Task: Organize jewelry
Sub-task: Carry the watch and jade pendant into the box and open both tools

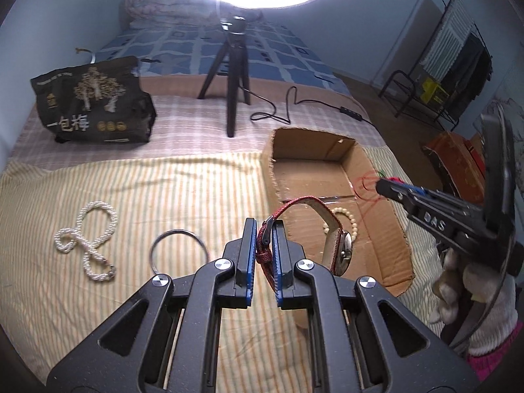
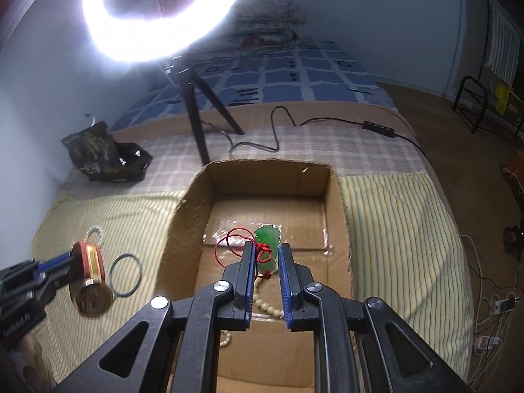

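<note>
While our left tongs (image 1: 264, 231) pinch the red woven-strap wristwatch (image 1: 340, 249) by its limp strap, the heavy case dangles beside them over the open cardboard box (image 1: 386, 229); our right tongs (image 2: 264, 255) clamp the green jade pendant's (image 2: 268, 234) slippery red cord above that box.

Behind my work area a ring light (image 2: 157, 16) glares on a black tripod (image 1: 229, 75) with 3 legs, standing on a checked cloth (image 1: 183, 114). Its black cable (image 1: 288, 108) loops across that cloth to an inline switch (image 2: 378, 126). To my left a dark snack bag (image 1: 95, 98) with printed trees stands near the wall. A striped yellow cloth (image 1: 163, 190) lies in front, a blue patterned quilt (image 1: 262, 52) behind. At far right I see a black metal rack (image 1: 435, 75) with hanging clothes.
</note>
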Demonstrator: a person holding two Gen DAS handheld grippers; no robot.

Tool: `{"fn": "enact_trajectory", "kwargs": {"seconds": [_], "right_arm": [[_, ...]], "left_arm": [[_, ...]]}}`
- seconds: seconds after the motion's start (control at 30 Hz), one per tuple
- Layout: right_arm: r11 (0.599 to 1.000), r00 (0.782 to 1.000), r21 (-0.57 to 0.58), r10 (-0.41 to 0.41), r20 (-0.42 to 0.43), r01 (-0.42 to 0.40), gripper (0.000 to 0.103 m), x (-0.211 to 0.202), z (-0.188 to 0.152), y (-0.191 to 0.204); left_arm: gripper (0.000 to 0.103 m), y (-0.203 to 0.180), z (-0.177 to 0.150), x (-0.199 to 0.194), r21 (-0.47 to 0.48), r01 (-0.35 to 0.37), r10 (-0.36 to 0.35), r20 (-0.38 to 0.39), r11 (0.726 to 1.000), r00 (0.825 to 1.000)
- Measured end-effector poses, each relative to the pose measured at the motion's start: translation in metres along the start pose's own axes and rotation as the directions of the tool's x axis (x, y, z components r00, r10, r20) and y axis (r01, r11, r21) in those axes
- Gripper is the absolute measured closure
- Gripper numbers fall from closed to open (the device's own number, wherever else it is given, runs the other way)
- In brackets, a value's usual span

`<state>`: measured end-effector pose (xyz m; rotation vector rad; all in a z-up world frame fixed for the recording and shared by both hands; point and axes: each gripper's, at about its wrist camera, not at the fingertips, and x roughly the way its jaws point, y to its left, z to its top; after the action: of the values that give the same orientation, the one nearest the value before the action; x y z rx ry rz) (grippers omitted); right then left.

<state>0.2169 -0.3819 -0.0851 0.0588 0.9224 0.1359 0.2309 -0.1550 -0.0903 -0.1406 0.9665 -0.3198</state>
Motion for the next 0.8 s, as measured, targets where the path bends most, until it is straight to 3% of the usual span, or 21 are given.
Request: {"fn": "enact_trajectory", "kwargs": {"seconds": [0.8], "right_arm": [[0.998,1.0,0.062,0.005,-0.007,-0.004,0.09,0.037,0.017,-0.027]], "left_arm": [[0.096,-0.044,-0.003,0.044,0.065,0.03,-0.026,-0.056,0.997,0.998]]}}
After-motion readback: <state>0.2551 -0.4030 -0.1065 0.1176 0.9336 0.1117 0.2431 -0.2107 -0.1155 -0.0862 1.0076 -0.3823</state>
